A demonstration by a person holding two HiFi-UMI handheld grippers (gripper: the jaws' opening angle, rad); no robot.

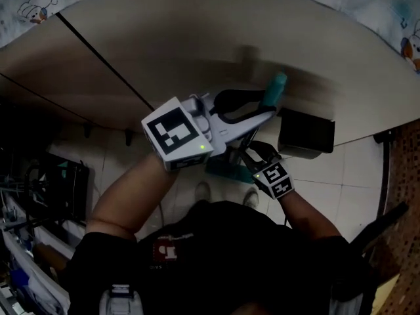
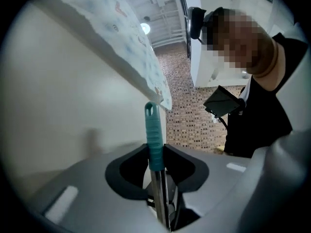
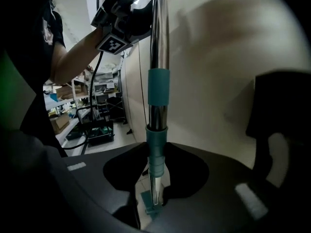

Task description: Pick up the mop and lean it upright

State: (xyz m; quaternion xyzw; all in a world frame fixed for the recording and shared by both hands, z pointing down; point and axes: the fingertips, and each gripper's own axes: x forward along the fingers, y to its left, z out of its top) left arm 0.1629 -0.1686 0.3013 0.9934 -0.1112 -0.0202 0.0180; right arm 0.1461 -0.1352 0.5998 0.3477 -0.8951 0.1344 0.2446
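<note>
The mop [image 1: 278, 88] is upright beside the wall [image 1: 197, 38]. The left hand-held gripper [image 2: 156, 171] clamps its teal grip and the right hand-held gripper [image 3: 156, 171] its shaft. Lifting looks done; leaning and releasing remain.

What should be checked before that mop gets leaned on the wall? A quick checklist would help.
1. Left hand-held gripper shut on mop: ok.
2. Right hand-held gripper shut lower on the mop: ok.
3. Mop roughly upright: ok.
4. Mop head resting on floor: cannot tell.
5. Wall close behind the mop: ok.
6. Mop top touching wall: cannot tell.
</note>
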